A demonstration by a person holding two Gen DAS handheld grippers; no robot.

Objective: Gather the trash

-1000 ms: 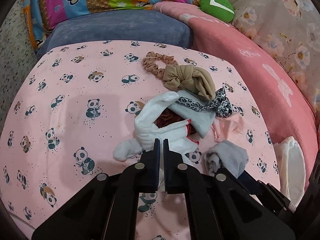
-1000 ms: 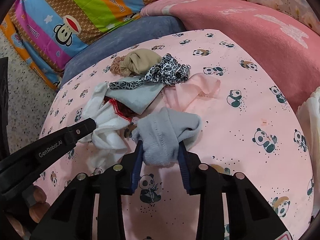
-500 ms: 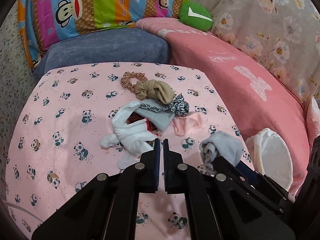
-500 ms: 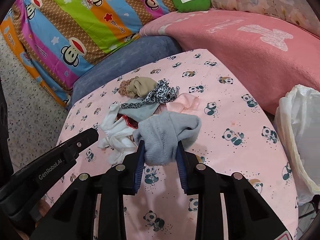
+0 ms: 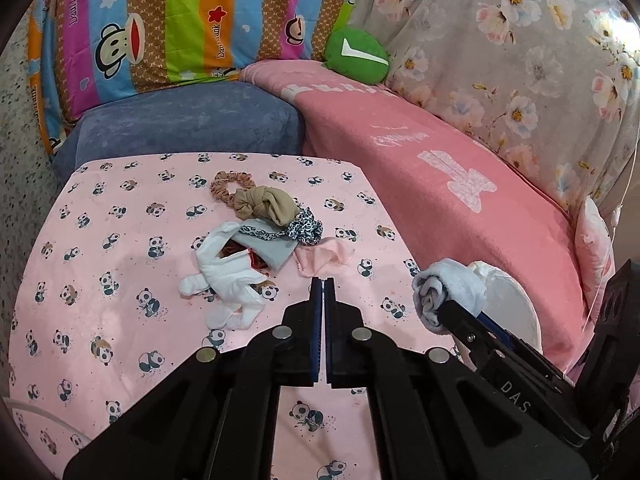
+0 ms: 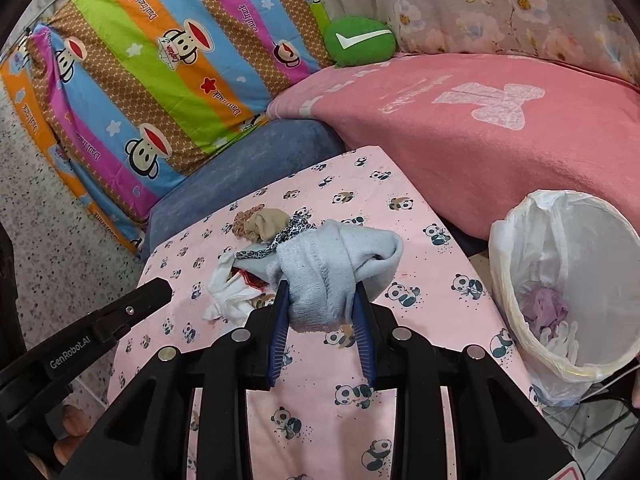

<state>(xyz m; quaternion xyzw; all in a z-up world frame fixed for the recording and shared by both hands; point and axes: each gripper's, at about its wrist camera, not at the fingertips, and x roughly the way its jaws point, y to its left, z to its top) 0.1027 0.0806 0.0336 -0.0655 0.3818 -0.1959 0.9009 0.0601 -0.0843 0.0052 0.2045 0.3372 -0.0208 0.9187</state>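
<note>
My right gripper (image 6: pixel 320 300) is shut on a grey sock (image 6: pixel 332 264) and holds it above the panda-print table; the sock also shows in the left wrist view (image 5: pixel 448 292). A bin lined with a white bag (image 6: pixel 560 280) stands to the right of the table, with pink and white items inside. My left gripper (image 5: pixel 323 284) is shut and empty, above the table near a pile of white socks (image 5: pixel 228 276), a grey cloth (image 5: pixel 268 250), a leopard band (image 5: pixel 296 232), a tan knot (image 5: pixel 264 204) and a pink cloth (image 5: pixel 320 258).
The pink panda cloth covers the table (image 5: pixel 120 280). A blue cushion (image 5: pixel 188 124), a striped monkey pillow (image 5: pixel 180 20), a pink blanket (image 5: pixel 440 184) and a green cushion (image 5: pixel 356 56) lie behind. Speckled floor (image 6: pixel 48 200) is to the left.
Both grippers have risen and pulled back from the pile. The right gripper carried the grey sock up and rightward, and the bin has come into its view.
</note>
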